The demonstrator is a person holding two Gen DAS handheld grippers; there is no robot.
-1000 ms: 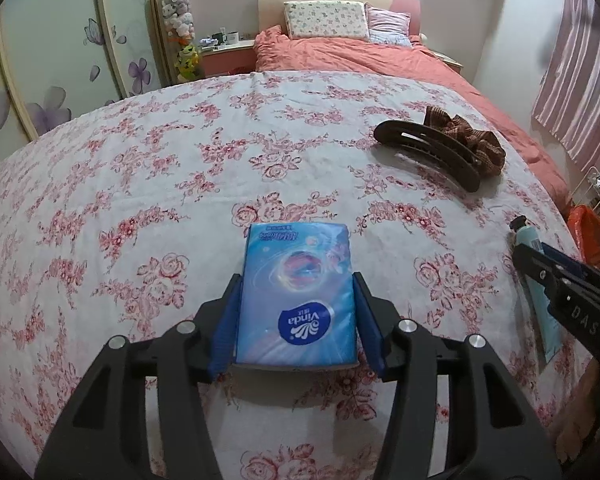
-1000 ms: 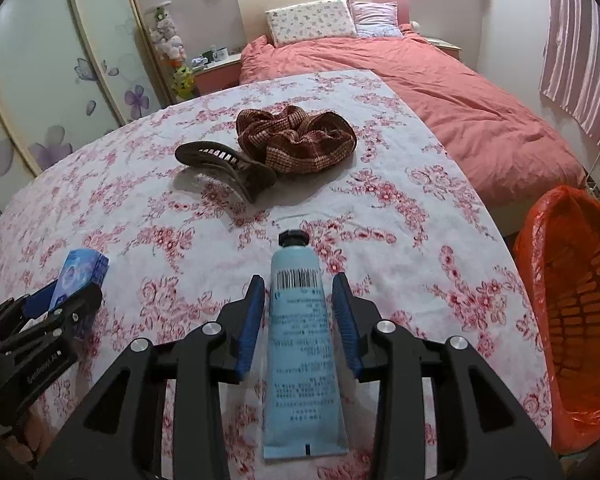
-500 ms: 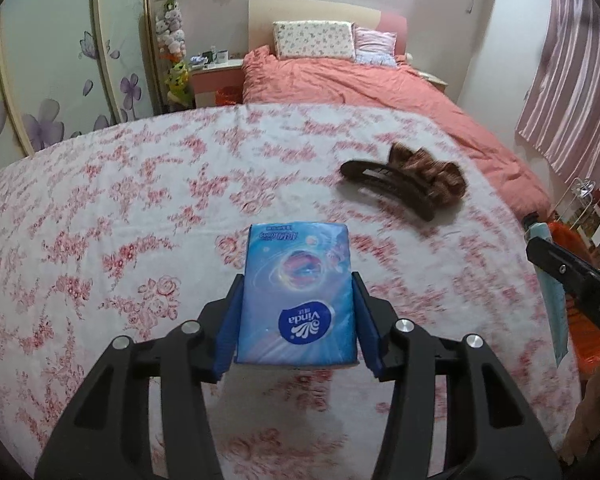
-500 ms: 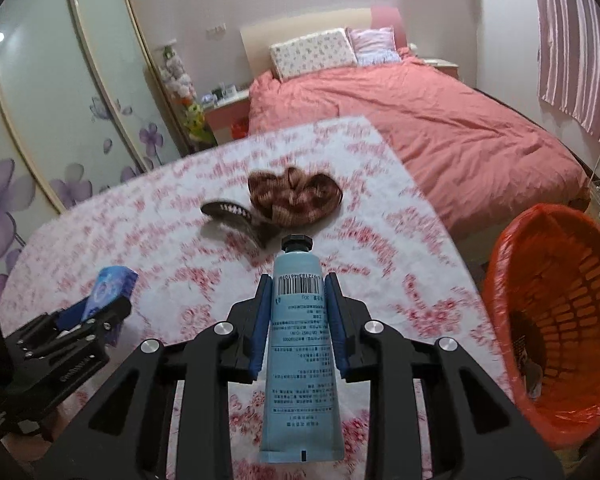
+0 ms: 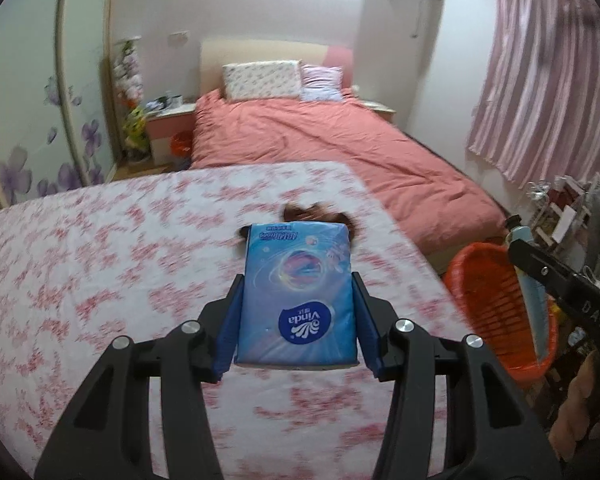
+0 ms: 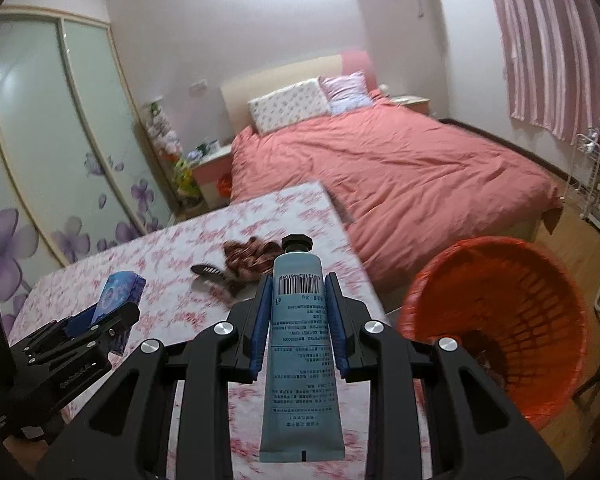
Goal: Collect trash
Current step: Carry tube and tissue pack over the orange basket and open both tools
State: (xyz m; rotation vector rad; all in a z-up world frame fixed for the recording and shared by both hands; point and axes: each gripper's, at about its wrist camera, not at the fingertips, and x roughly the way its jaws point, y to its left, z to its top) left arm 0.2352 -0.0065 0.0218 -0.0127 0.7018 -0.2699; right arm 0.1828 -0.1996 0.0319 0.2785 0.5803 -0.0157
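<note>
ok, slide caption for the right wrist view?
Right tool grips pale blue black-capped tube, lifted beside orange plastic basket.

tissue pack (image 5: 298,292) lifted off bedspread | tube (image 6: 300,344) raised toward orange basket (image 6: 496,316), now nearer

— Left gripper (image 5: 298,312)?
— Raised, jaws clamped on something between its blue pads (image 5: 229,334).
— Right gripper (image 6: 299,312)?
— Lifted too, closed likewise; apparently a hand (image 5: 580,412) behind it, blurred.

Home bedroom: bed (image 5: 320,148), pillows (image 5: 262,80), wardrobe (image 6: 56,140)
</note>
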